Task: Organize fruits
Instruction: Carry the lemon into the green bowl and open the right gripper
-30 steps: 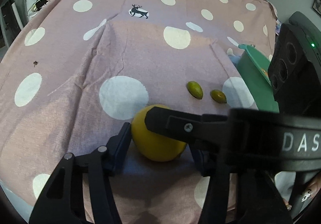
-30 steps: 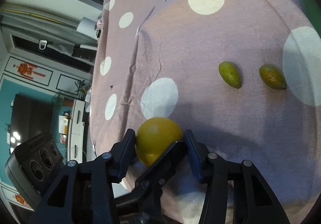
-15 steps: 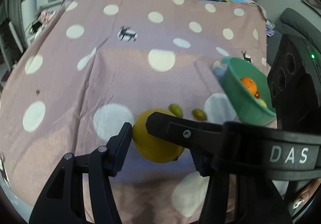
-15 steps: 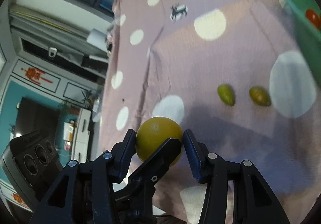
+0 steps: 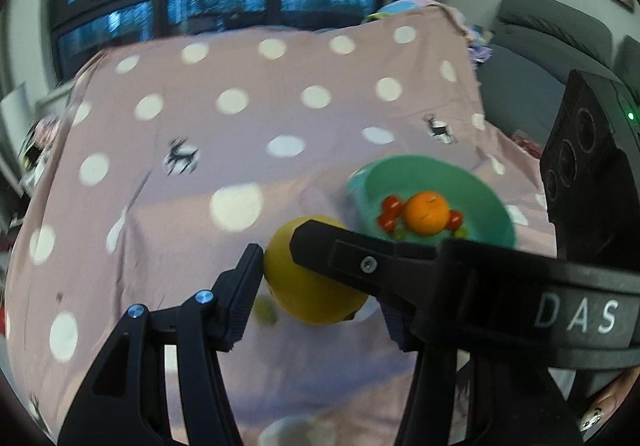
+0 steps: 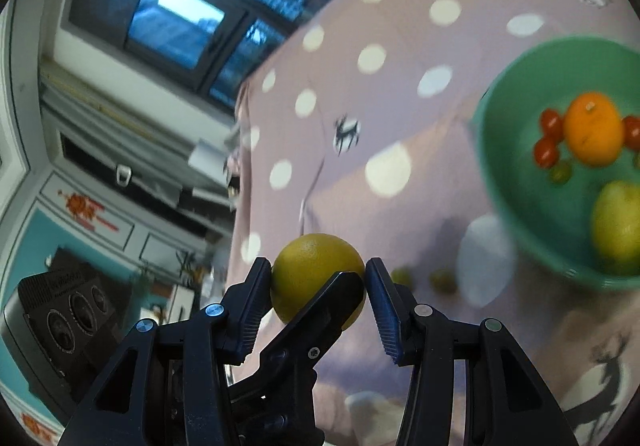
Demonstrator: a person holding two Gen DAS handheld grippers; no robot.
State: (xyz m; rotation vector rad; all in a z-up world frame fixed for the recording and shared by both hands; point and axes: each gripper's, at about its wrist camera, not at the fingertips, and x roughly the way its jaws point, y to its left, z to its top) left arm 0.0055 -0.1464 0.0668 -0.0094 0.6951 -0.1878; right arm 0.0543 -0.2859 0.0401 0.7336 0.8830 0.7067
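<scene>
Fruit-wise, round yellow citrus was clamped by both my left gripper and right gripper, lifted above the cloth's near edge. Uneven squeeze could've popped it loose short of the green plastic bowl.

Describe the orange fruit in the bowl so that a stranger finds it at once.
On the pink dotted cloth stands a green bowl. The orange fruit lies in its middle, among small red tomatoes. It is far larger than these and the only orange thing there.
</scene>
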